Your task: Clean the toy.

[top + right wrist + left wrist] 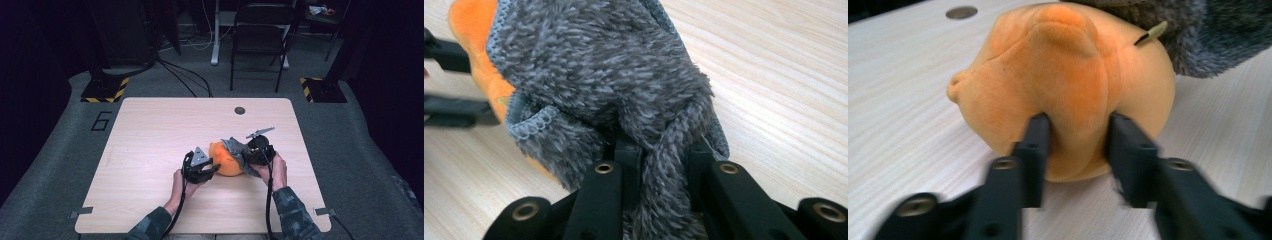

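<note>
Two grippers work at the pale wooden table. My left gripper has parted jaws either side of a fold in the soft orange plush ball, mid-table. My right gripper pinches the fuzzy grey cloth draped over the ball's far side.

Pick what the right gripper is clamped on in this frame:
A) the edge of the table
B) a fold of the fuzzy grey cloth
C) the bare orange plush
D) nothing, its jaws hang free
B: in the right gripper view, the right gripper has its black jaws closed on a bunched fold of the grey cloth that drapes over the orange plush.
</note>
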A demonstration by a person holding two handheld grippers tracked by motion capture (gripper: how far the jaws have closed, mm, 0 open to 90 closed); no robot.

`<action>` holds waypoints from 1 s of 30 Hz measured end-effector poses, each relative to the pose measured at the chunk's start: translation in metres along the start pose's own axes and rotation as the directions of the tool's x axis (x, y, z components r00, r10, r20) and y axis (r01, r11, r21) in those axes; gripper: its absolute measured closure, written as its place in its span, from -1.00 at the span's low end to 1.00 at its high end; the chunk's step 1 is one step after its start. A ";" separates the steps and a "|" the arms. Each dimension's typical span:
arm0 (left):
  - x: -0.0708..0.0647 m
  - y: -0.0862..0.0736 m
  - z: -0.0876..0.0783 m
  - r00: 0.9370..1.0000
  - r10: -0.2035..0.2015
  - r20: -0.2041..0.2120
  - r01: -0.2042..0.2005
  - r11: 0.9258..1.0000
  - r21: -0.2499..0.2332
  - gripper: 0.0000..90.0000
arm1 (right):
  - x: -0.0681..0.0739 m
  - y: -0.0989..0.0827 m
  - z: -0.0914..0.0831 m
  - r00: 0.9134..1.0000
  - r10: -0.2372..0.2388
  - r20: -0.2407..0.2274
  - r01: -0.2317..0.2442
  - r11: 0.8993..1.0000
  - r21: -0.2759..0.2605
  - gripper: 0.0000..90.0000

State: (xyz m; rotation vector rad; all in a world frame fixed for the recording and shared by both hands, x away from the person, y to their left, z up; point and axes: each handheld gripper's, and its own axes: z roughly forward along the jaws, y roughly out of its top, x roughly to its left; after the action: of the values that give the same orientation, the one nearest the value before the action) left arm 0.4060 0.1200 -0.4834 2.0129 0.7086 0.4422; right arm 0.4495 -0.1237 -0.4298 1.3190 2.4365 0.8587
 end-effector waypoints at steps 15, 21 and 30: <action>-0.015 -0.004 0.019 0.986 0.128 -0.105 -0.125 0.991 0.037 0.58 | -0.002 -0.001 0.003 1.000 0.011 -0.006 -0.011 1.000 -0.008 0.67; -0.010 0.004 0.011 0.998 0.030 -0.061 -0.028 0.999 0.028 0.71 | 0.006 0.008 -0.019 1.000 -0.012 -0.001 0.012 0.998 -0.060 0.68; -0.017 0.011 0.007 1.000 -0.009 -0.026 0.010 0.999 0.031 0.72 | 0.039 0.018 -0.021 0.994 -0.108 0.008 0.108 0.991 -0.081 0.68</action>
State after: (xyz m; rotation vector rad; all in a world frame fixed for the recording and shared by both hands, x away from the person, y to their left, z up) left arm 0.4007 0.1002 -0.4781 2.0350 0.7449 0.4549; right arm 0.4300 -0.0915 -0.3997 1.1480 2.4184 0.9159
